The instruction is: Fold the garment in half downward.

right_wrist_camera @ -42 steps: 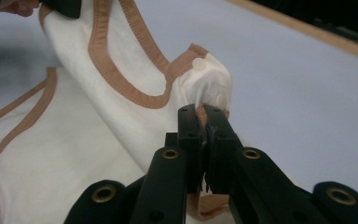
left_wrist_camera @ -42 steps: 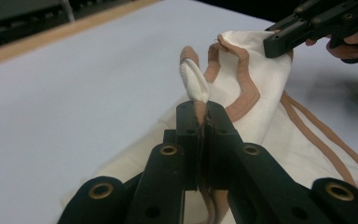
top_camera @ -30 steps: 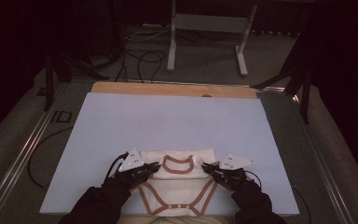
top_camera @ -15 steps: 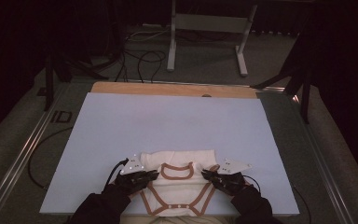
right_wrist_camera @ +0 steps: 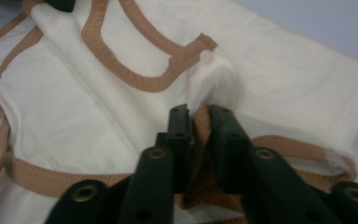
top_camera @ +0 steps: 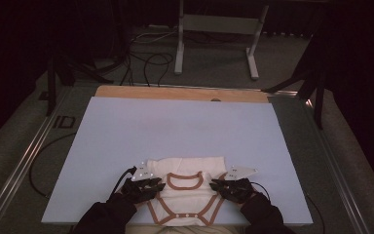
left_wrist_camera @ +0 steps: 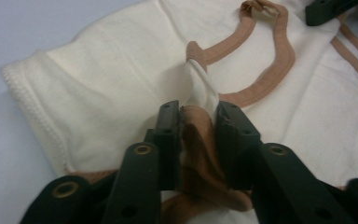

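A cream baby bodysuit [top_camera: 187,197] with brown trim lies flat at the near edge of the pale blue table [top_camera: 175,126], neckline away from me. My left gripper [top_camera: 159,185] is at its left shoulder and my right gripper [top_camera: 215,185] at its right shoulder. In the left gripper view the jaws [left_wrist_camera: 199,112] have just been opening, and a loose fold of brown trim on the bodysuit [left_wrist_camera: 112,79] stands between them. In the right gripper view the jaws [right_wrist_camera: 200,114] have also just been opening, narrowly apart around a raised fold of the bodysuit [right_wrist_camera: 279,79].
A wooden strip [top_camera: 180,92] borders the table's far edge. Beyond it, on the dark floor, stand a metal frame [top_camera: 214,44] and several cables [top_camera: 146,53]. Metal rails [top_camera: 24,161] run along the table's left side.
Both hands have come down and the bodysuit's shoulders now rest on the table. The garment lies flatter than before.
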